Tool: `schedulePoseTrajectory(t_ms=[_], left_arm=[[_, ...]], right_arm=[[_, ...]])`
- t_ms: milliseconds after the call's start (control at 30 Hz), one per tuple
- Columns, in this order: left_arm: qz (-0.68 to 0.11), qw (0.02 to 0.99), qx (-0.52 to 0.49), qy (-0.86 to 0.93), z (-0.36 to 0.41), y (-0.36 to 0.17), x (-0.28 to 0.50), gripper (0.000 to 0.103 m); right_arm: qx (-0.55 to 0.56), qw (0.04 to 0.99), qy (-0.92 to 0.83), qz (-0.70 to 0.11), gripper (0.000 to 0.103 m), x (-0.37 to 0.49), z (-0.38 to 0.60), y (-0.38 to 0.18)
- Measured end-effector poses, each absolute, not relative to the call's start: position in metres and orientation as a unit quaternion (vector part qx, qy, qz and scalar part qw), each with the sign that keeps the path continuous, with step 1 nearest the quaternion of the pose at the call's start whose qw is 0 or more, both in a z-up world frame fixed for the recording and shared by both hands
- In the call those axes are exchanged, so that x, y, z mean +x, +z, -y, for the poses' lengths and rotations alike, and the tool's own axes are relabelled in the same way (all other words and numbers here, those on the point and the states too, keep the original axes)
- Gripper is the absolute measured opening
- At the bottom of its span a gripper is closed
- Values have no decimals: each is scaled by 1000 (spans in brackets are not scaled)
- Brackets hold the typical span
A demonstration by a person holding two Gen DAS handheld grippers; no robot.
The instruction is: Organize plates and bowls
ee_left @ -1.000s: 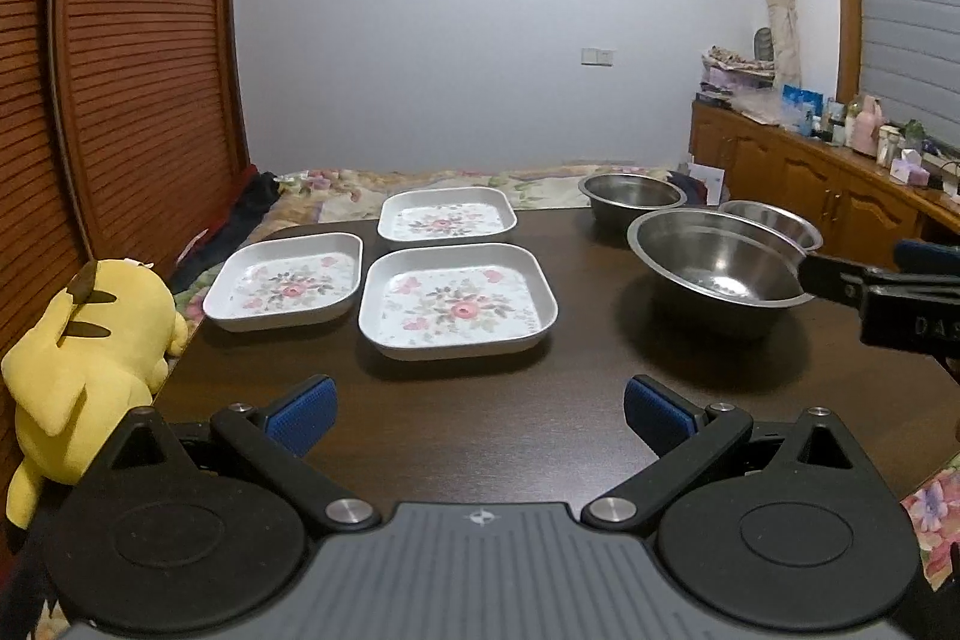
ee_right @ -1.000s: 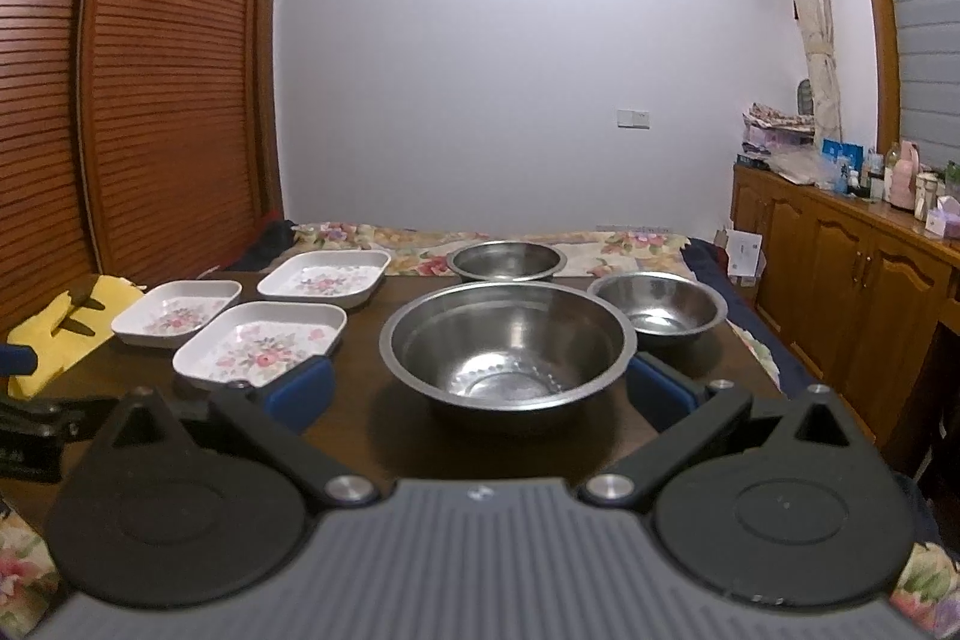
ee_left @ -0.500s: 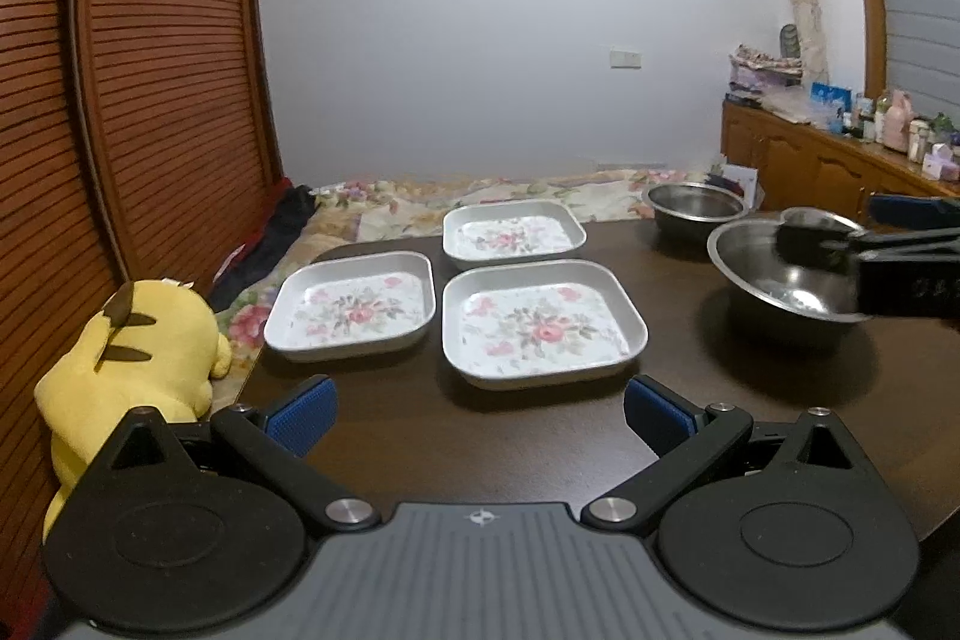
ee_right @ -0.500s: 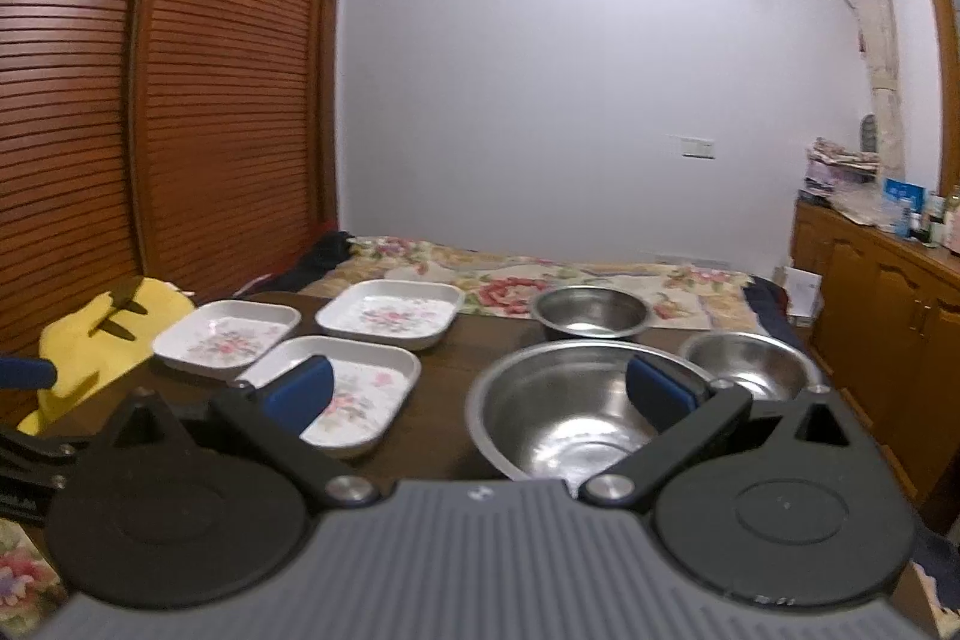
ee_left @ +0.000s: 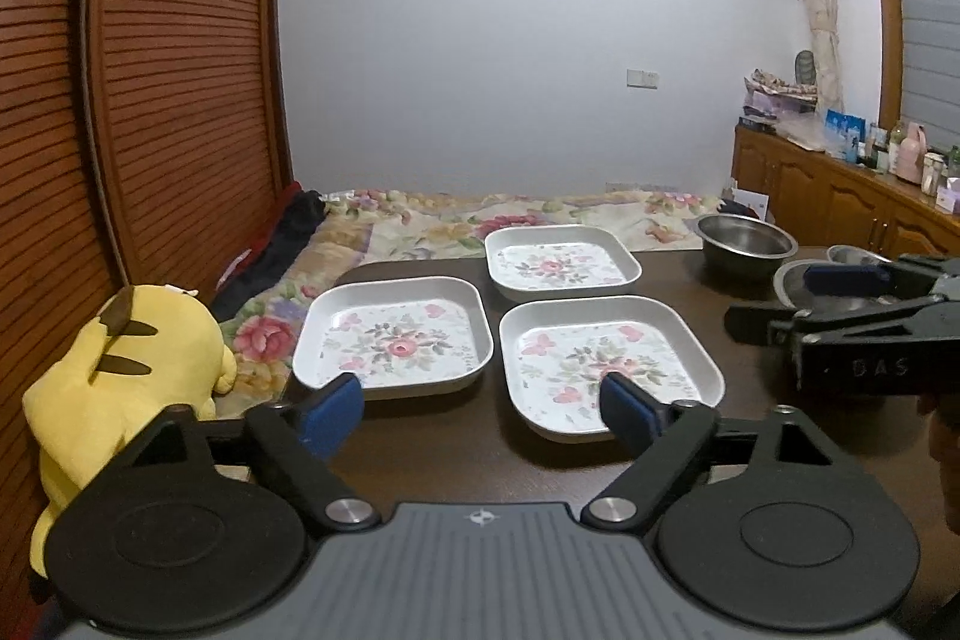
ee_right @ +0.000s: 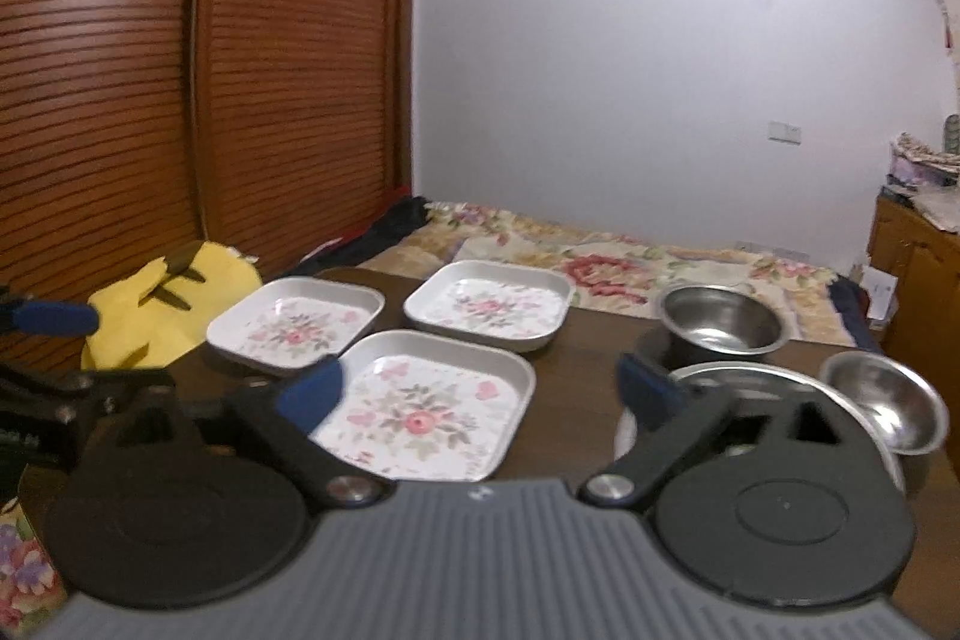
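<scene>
We face a dark wooden bench (ee_left: 420,460) before a pale wall, a flowered bed beyond its far edge. At left, a yellow plush toy (ee_left: 120,370) sits off the bench's edge. Our left claw (ee_left: 480,409) has just been closing, nothing between its pads, above three floral square plates (ee_left: 396,334) set close together. Bare bench separates them from three steel bowls (ee_right: 723,325) at right. Our right claw (ee_right: 480,391), likewise narrowing yet open, hovers there empty.
</scene>
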State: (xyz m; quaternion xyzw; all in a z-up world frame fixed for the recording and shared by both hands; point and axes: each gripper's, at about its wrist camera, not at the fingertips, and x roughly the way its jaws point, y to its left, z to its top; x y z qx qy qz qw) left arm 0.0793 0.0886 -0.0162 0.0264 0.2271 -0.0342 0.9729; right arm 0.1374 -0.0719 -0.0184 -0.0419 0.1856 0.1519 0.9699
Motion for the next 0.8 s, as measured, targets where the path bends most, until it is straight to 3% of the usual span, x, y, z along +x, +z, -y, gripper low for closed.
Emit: schedulePoseTrajectory(t_ms=[67, 200, 433, 633, 700, 800], left_arm=[[-226, 973, 32, -39, -87, -21, 86, 80], [-233, 970, 40, -57, -81, -32, 103, 79], [-253, 964, 19, -74, -82, -45, 132, 74], [-272, 959, 5, -81, -84, -58, 151, 58], [-283, 955, -1, -88, -85, -62, 157, 48], [-292, 951, -23, -98, -87, -67, 161, 46]], right_arm=[[-37, 967, 154, -200, 80, 146, 68, -24], [-30, 960, 155, -232, 64, 160, 64, -37], [-45, 954, 145, -257, 51, 172, 57, -53], [-47, 953, 133, -268, 44, 179, 59, -61], [-44, 952, 130, -272, 44, 182, 59, -64], [-34, 951, 125, -280, 41, 187, 59, -68]])
